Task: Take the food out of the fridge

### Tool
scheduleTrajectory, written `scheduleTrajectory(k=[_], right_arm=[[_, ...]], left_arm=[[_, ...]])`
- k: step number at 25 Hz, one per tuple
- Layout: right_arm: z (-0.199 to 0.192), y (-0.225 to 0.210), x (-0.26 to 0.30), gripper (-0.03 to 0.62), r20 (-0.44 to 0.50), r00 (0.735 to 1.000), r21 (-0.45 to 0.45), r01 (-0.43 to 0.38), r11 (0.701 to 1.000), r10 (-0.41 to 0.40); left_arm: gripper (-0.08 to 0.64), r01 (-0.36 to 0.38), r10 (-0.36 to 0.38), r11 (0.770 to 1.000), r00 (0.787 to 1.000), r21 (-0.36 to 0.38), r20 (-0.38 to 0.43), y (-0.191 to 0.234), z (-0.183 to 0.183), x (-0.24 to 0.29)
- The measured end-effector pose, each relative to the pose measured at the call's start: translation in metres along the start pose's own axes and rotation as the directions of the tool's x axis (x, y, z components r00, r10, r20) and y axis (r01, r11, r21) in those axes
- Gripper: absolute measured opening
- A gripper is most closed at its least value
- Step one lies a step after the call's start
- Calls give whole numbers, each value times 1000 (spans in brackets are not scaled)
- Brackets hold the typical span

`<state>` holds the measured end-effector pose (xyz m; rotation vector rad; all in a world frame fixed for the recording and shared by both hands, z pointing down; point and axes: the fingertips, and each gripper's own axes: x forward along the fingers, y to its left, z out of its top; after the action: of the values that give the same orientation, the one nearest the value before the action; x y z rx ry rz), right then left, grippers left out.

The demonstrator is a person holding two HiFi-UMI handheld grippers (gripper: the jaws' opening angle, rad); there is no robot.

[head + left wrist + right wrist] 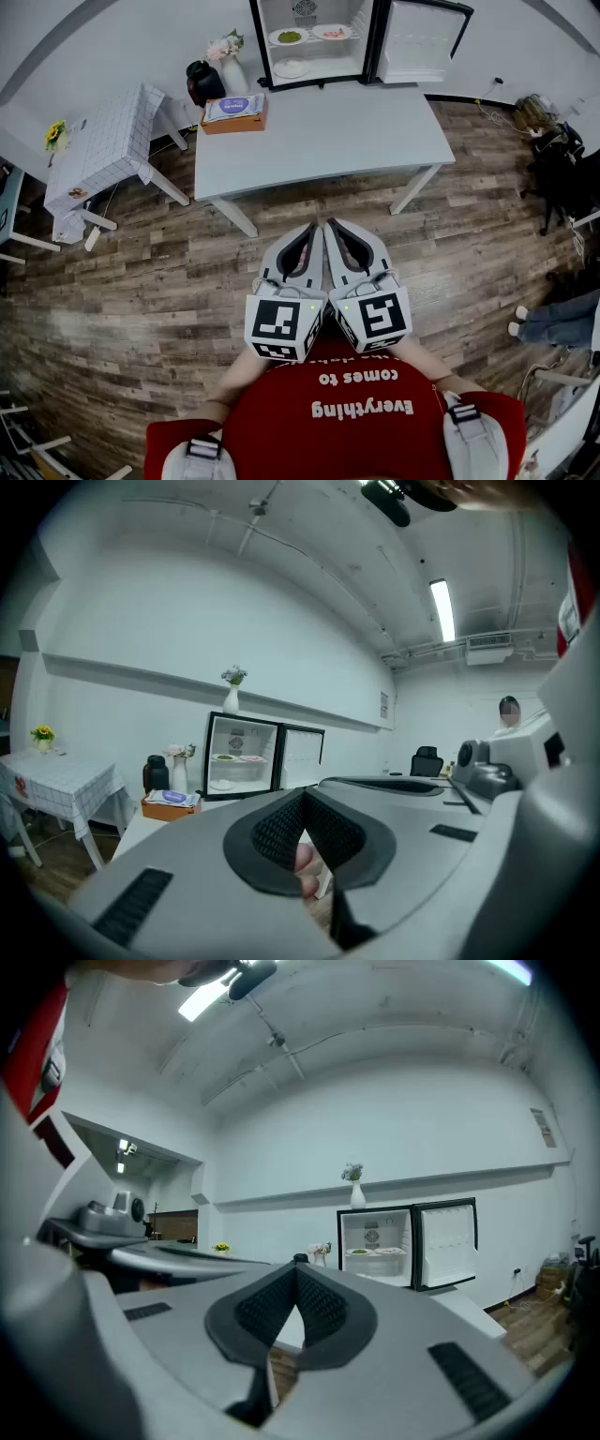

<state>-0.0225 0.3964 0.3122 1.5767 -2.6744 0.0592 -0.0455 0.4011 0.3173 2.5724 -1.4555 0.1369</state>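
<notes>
The left gripper (313, 228) is held with its fingers (279, 829) closed on nothing. Just beside it, the right gripper (331, 225) is likewise shut and empty. Beyond the counter (328, 131), the food (289, 37) is seen plated on a shelf inside the open fridge (367, 47).

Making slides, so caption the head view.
Left claw and right claw, shut, side by side; beyond the table, the open fridge holds food.

The small fridge (323, 58) stands with its door (417, 42) wide open, and high up inside it a plate of green food (289, 37) sits just beside a plate of pink food (332, 32).
</notes>
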Motion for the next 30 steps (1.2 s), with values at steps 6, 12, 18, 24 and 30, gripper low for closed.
scheduleTrajectory(k=[6,12,18,24,30], right_arm=[[-2,-10,-7,12,-1,1000,9,-1,1000,1],[-9,-29,-14,12,-8,1000,30,-5,1000,5],[-38,-38,-21,14,-85,994,54,-58,997,62],[-52,-45,-21,14,-109,991,23,-76,997,78],[-52,-66,0,14,-93,994,5,-54,999,54]], left_arm=[[0,1,-1,1000,1000,-9,-4,-11,-1,6],[0,0,0,1000,1000,1,-16,-27,-7,19],[0,-63,64,998,995,6,-75,-36,-36,25],[0,-95,95,995,990,6,-102,-39,-48,34],[0,-85,86,996,990,13,-109,-32,-46,61]])
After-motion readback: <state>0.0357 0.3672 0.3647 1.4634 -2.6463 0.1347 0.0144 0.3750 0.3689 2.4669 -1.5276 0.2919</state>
